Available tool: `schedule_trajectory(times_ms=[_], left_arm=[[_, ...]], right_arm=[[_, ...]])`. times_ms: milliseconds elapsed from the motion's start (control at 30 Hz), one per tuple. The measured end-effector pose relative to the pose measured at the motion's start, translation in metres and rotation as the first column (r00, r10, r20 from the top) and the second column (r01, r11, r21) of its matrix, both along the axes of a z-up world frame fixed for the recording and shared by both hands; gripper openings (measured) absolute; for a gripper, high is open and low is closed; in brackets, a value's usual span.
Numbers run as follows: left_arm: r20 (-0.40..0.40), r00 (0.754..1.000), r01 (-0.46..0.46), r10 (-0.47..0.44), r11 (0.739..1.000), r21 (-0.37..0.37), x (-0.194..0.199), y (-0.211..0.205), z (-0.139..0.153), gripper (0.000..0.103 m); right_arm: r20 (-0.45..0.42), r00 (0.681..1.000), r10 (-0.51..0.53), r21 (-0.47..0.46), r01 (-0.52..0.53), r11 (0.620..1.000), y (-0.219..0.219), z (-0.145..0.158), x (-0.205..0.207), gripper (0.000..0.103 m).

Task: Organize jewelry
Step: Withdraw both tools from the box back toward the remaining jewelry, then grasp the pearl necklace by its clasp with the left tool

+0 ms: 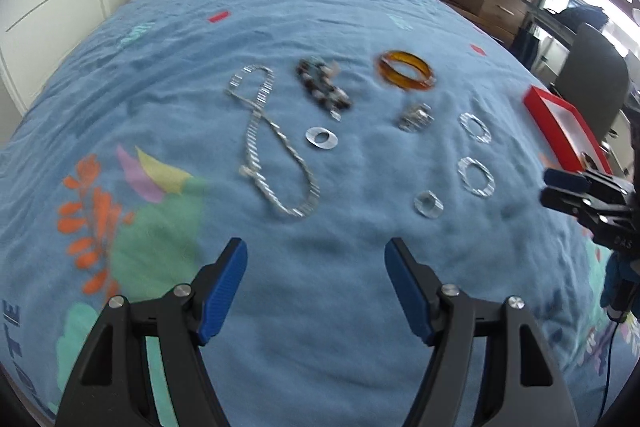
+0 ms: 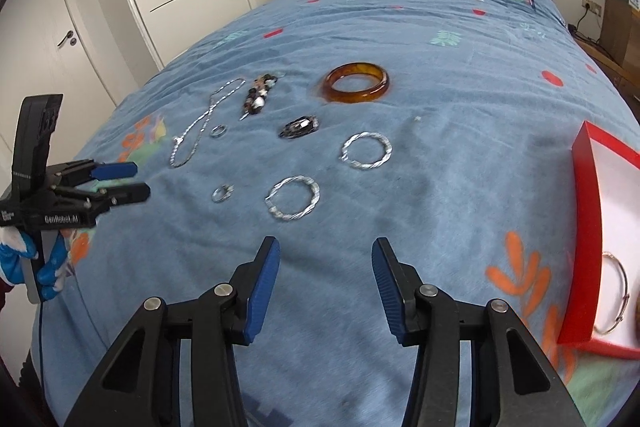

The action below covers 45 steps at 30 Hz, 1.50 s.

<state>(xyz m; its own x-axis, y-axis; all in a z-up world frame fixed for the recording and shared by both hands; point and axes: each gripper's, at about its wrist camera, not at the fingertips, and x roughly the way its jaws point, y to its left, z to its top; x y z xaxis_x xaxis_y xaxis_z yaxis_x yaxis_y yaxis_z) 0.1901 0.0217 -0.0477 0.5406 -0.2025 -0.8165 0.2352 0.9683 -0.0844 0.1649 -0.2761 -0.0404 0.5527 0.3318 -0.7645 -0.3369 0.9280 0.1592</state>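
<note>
Jewelry spread mid-bed [image 2: 440, 39]: chain [image 1: 276, 143], amber bangle [image 2: 356, 83], two silver hoops [image 2: 294, 197]. Red box [image 2: 586, 227] at rt edge. L gripper [image 1: 316, 263] wide open, empty; R gripper [image 2: 325, 259] parted, empty.

The bedspread [image 2: 440, 131] was blue, printed with orange, green and red motifs. The bangle [image 2: 356, 83] was translucent amber. The hoop earrings [image 2: 366, 150] and necklace [image 1: 276, 143] were silver. The box [image 2: 586, 227] was red, with white lining.
</note>
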Motion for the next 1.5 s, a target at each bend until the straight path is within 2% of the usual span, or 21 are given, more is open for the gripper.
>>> schedule_trajectory(times_ms=[233, 500, 1067, 1500], left_arm=[[0.015, 0.998, -0.068, 0.068, 0.998, 0.003, 0.025, 0.023, 0.003, 0.07], [0.013, 0.994, -0.105, 0.105, 0.994, -0.018, 0.04, 0.026, -0.001, 0.07], [0.013, 0.99, -0.137, 0.137, 0.991, -0.009, 0.085, 0.028, -0.015, 0.07], [0.004, 0.99, -0.141, 0.142, 0.989, -0.04, 0.117, 0.03, -0.02, 0.07]], right_arm=[[0.015, 0.999, -0.029, 0.013, 0.029, 0.999, -0.006, 0.0, 0.013, 0.048], [0.021, 0.999, -0.041, 0.011, 0.04, 0.999, -0.009, -0.002, 0.022, 0.048], [0.045, 0.998, -0.042, 0.006, 0.042, 0.999, -0.004, -0.002, 0.06, 0.048], [0.036, 0.999, -0.021, -0.006, 0.021, 1.0, 0.011, -0.013, 0.089, 0.048]])
